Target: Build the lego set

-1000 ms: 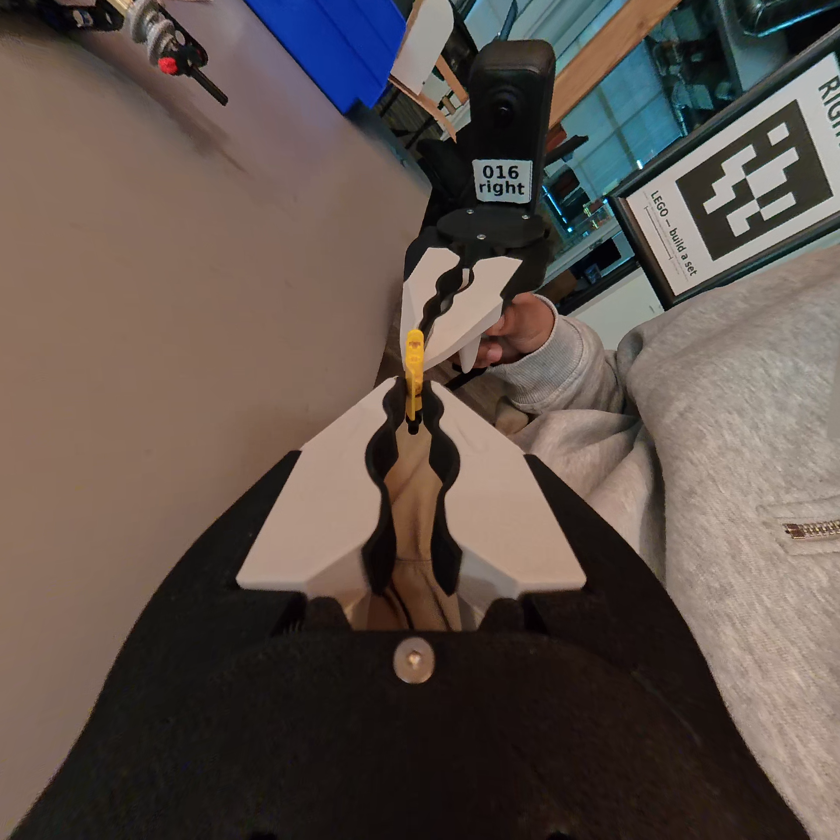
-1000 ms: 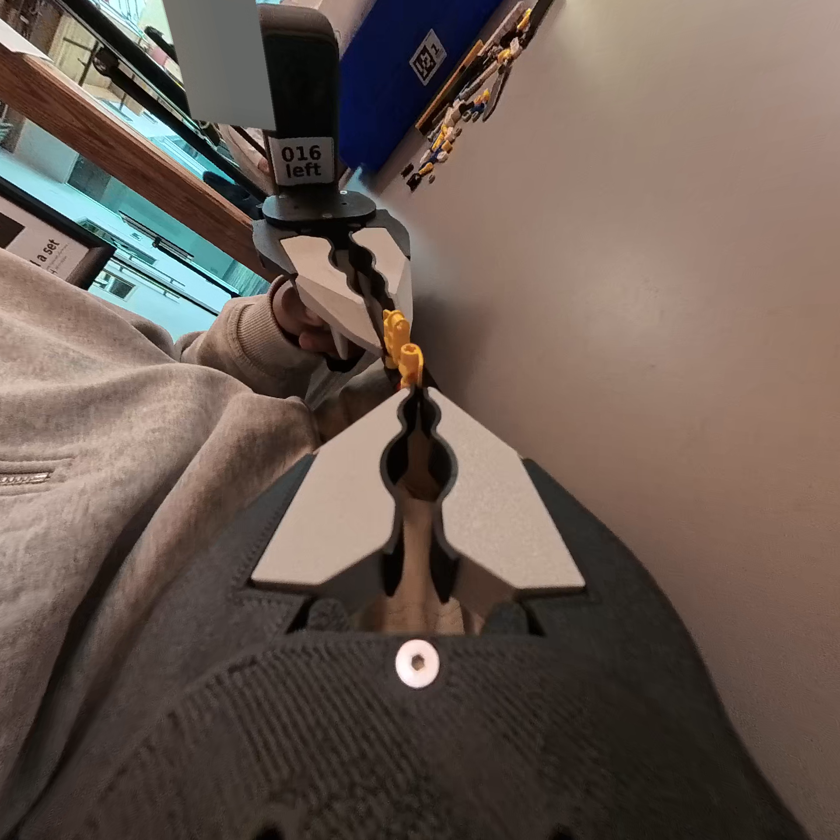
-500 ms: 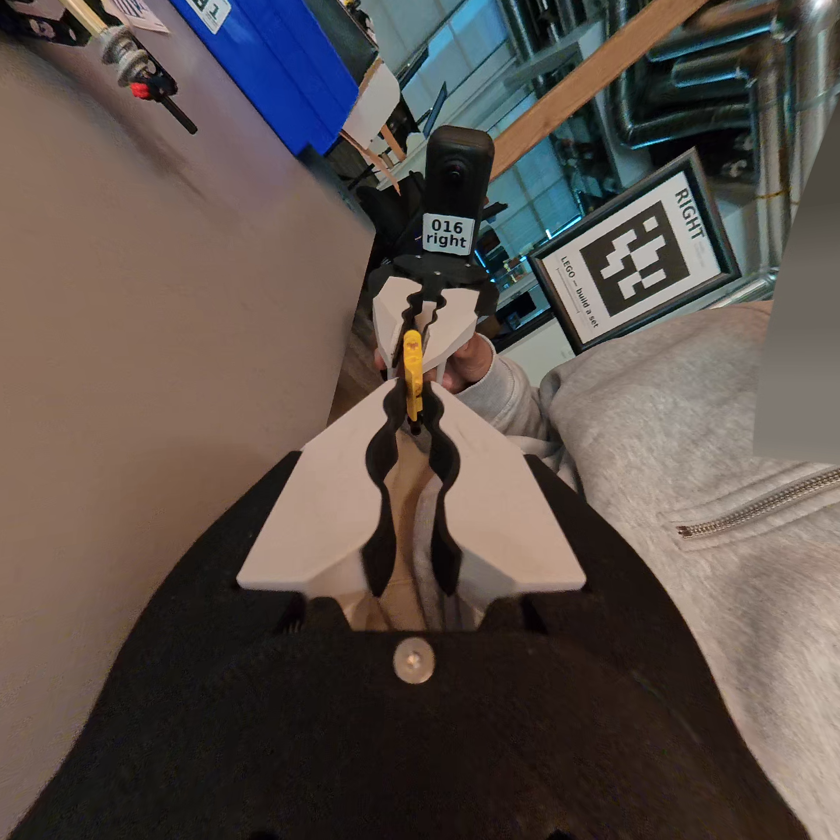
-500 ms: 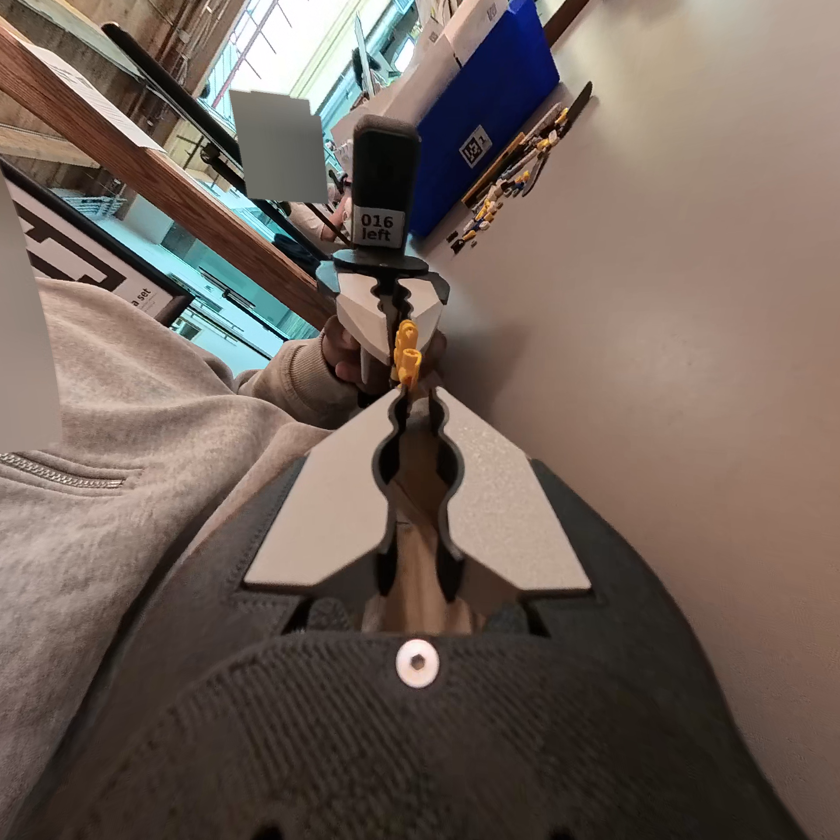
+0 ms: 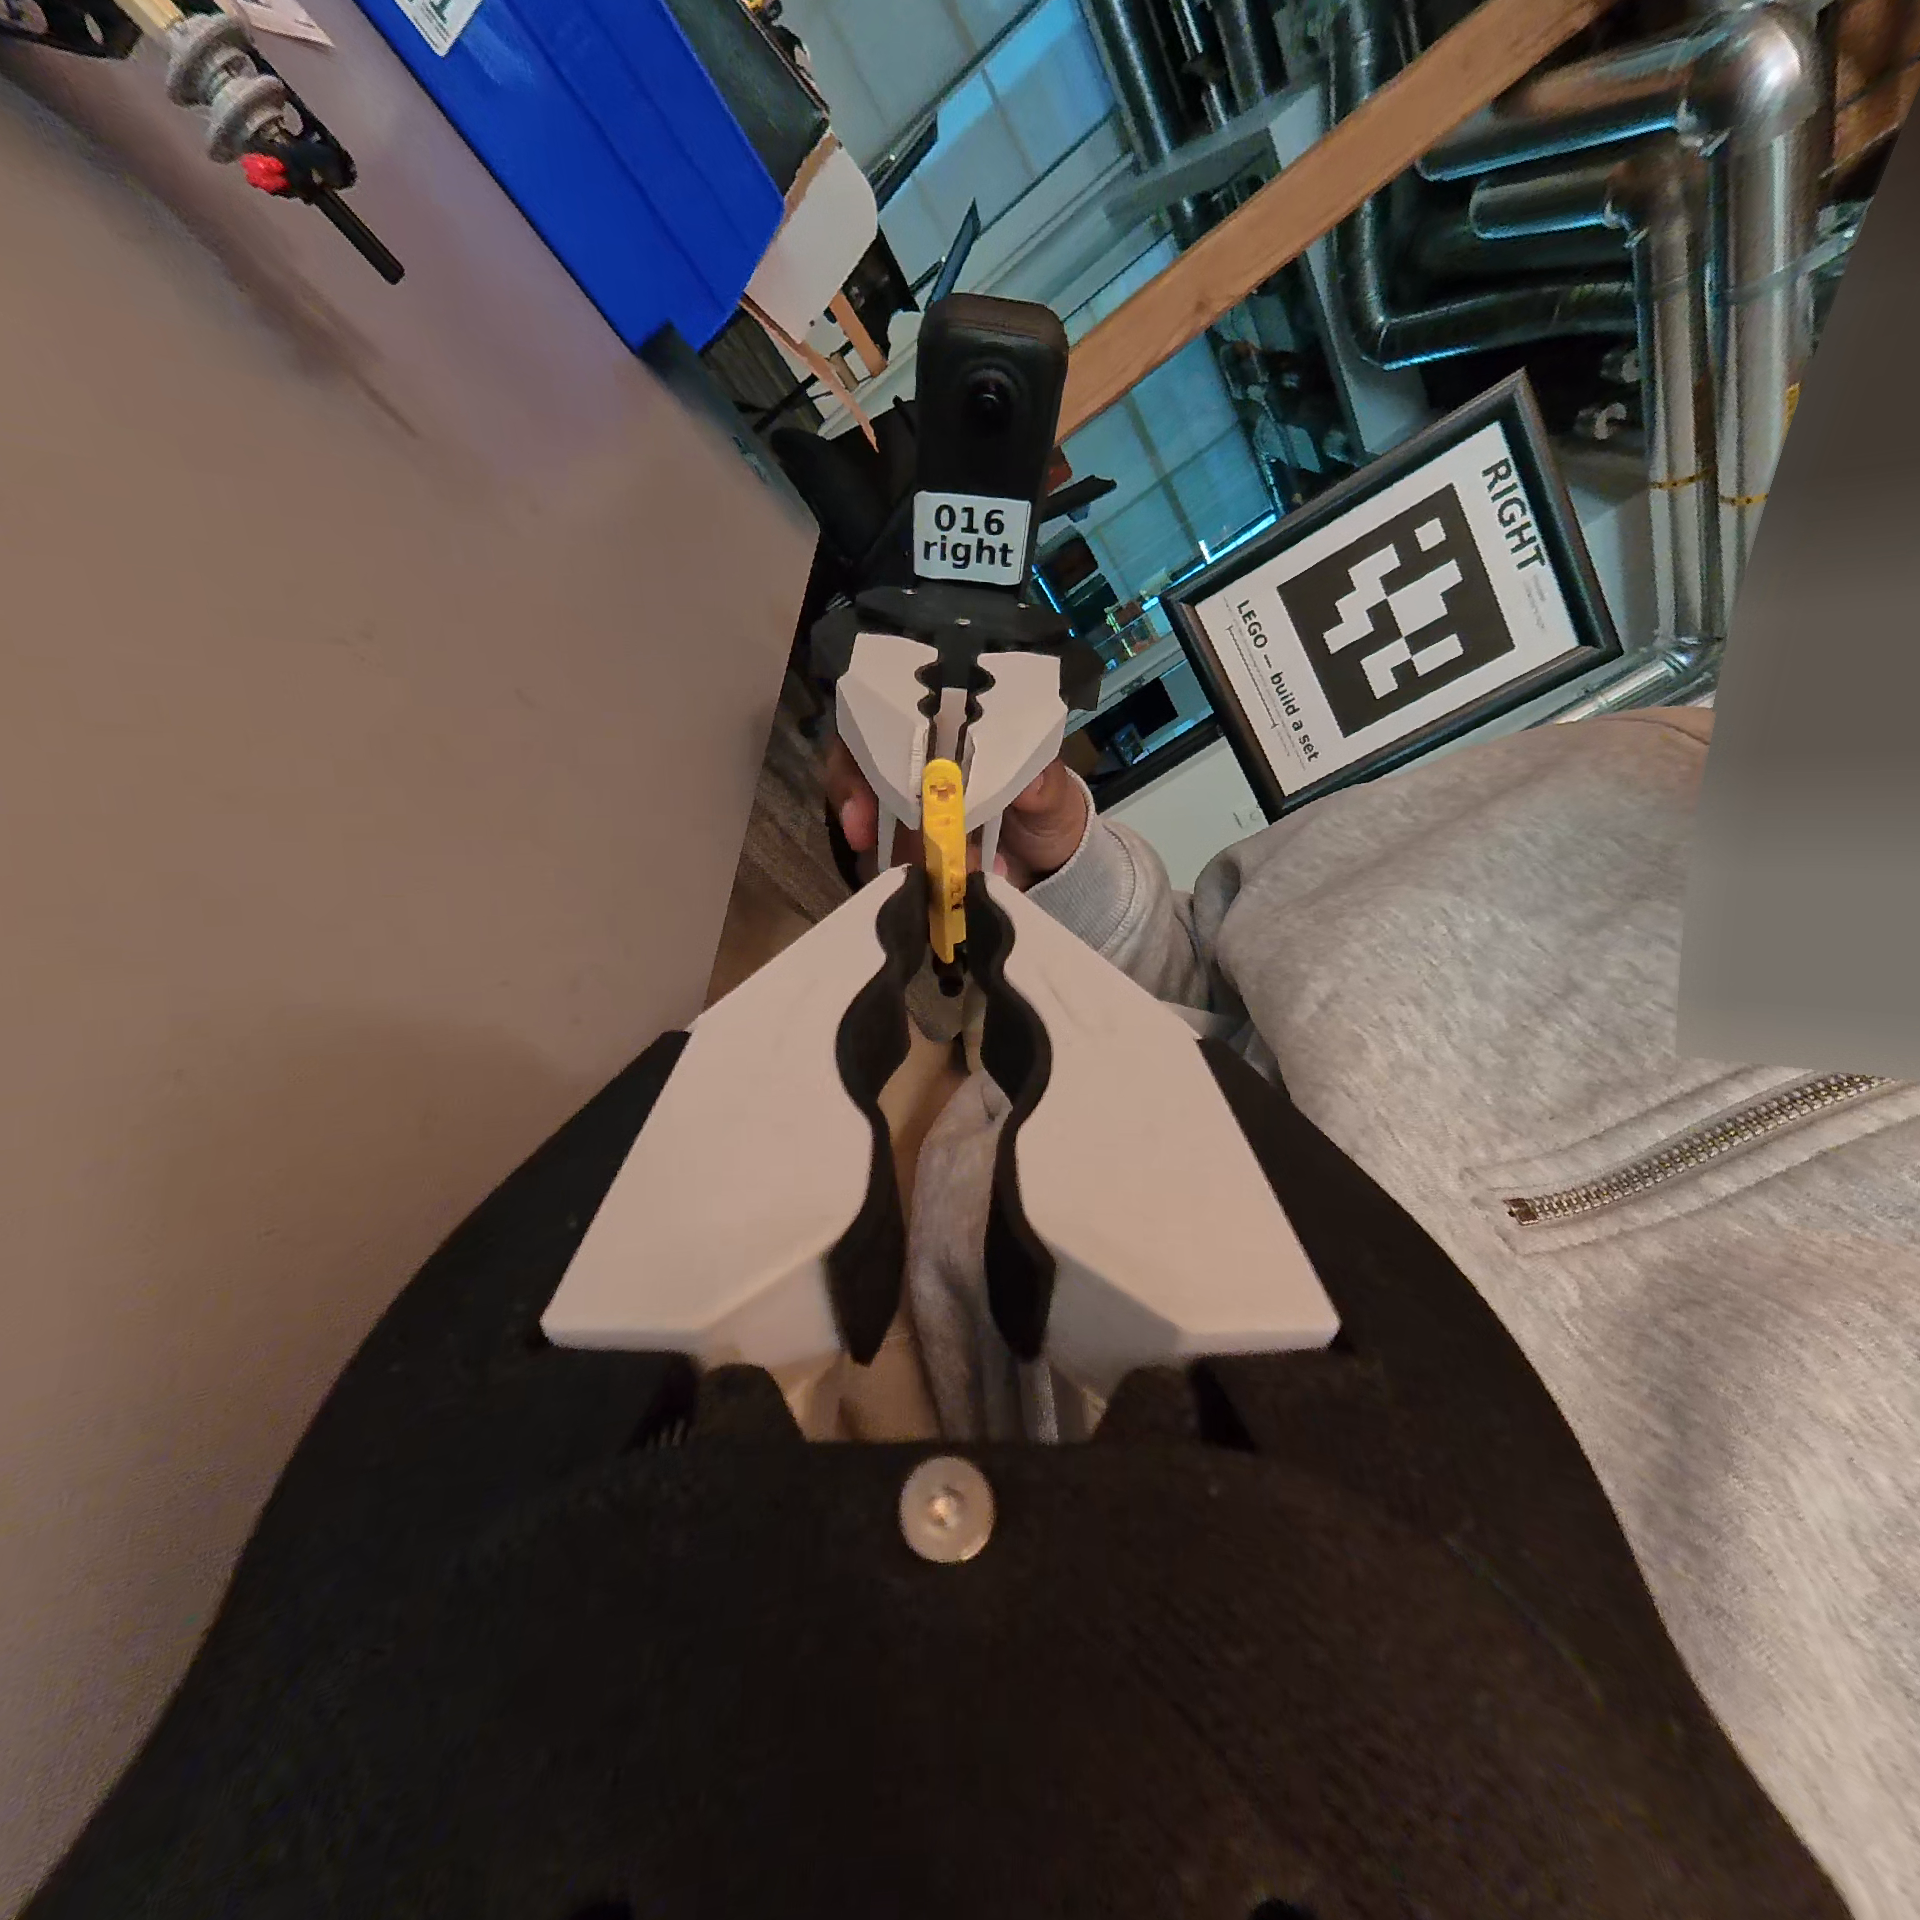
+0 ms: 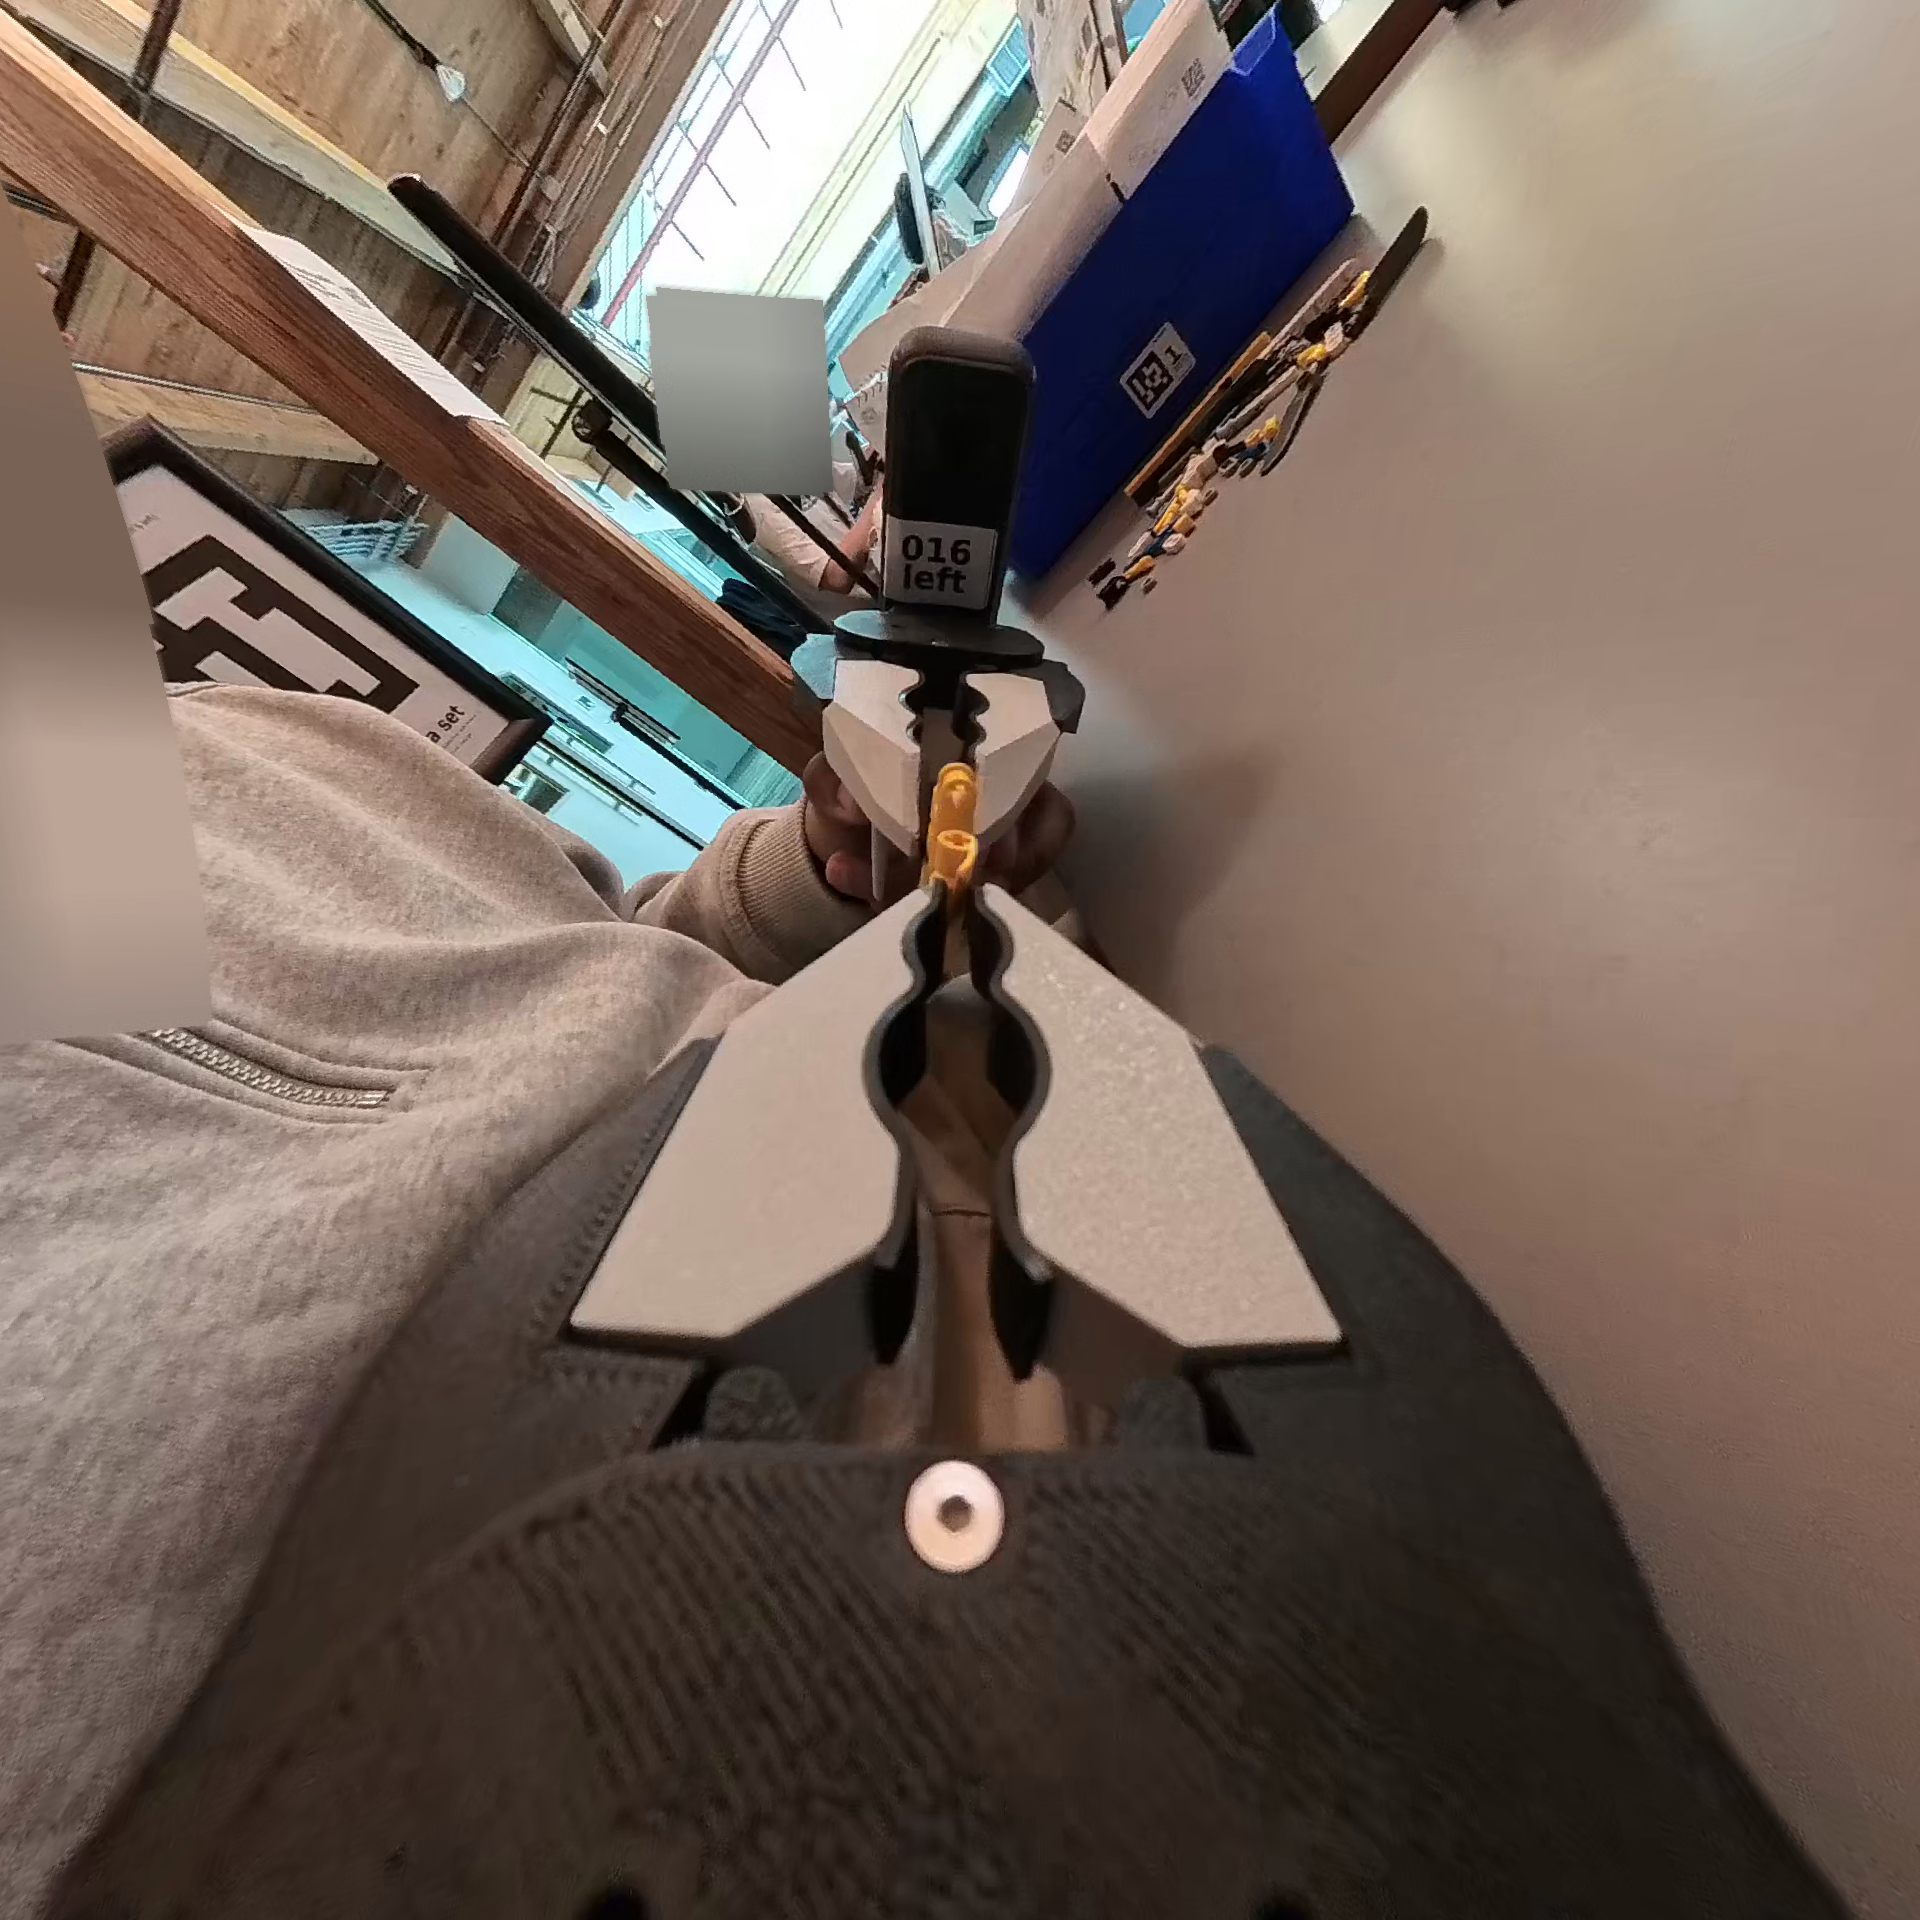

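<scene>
My left gripper (image 5: 943, 914) is shut on a yellow lego piece (image 5: 943, 862) that sticks out past its tips, with a black pin at its inner end. The piece also shows in the right wrist view (image 6: 951, 821), between the left gripper's fingers (image 6: 883, 748). My right gripper (image 6: 951, 906) faces it tip to tip, just short of the piece's near end. Its jaws stand a narrow gap apart with nothing clamped between them. It shows head-on in the left wrist view (image 5: 951, 727). Both grippers are held in the air beside the table edge, over the person's lap.
The grey table (image 5: 364, 623) runs along one side, with a blue bin (image 6: 1174, 343) and a row of loose lego parts (image 6: 1226, 457) at its far end. A spring part with a red tip (image 5: 270, 135) lies there too. The person's grey hoodie (image 5: 1558, 1039) fills the other side, with a framed marker sign (image 5: 1392, 613) behind. The tips of both grippers are at nearly the same place.
The right gripper's jaws have parted slightly and it has drawn back a little from the yellow piece. Both grippers have tilted, so more of the room shows. The left still holds the piece.
</scene>
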`<act>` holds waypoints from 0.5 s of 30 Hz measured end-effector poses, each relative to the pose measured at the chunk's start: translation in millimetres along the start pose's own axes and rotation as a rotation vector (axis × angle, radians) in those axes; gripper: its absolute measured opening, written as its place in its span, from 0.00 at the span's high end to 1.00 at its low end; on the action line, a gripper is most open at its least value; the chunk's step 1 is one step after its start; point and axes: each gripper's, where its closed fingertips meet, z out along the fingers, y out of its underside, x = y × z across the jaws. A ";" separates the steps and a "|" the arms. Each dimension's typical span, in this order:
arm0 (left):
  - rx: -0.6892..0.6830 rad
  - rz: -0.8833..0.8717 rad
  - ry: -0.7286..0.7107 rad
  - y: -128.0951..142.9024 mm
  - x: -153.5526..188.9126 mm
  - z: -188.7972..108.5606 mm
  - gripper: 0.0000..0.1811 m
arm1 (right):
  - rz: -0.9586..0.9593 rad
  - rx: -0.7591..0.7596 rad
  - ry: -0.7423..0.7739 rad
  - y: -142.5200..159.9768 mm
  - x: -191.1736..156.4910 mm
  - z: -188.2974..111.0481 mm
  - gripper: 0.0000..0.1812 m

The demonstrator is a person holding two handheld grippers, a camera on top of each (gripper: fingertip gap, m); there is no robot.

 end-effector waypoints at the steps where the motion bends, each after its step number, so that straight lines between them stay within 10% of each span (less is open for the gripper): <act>1: 0.001 0.000 0.001 -0.2 0.1 -0.1 0.97 | 0.004 0.000 -0.003 0.1 -0.1 0.0 0.99; 15: -0.002 -0.013 -0.027 1.9 -5.4 -0.3 0.97 | 0.056 -0.009 -0.001 4.3 4.2 1.0 0.99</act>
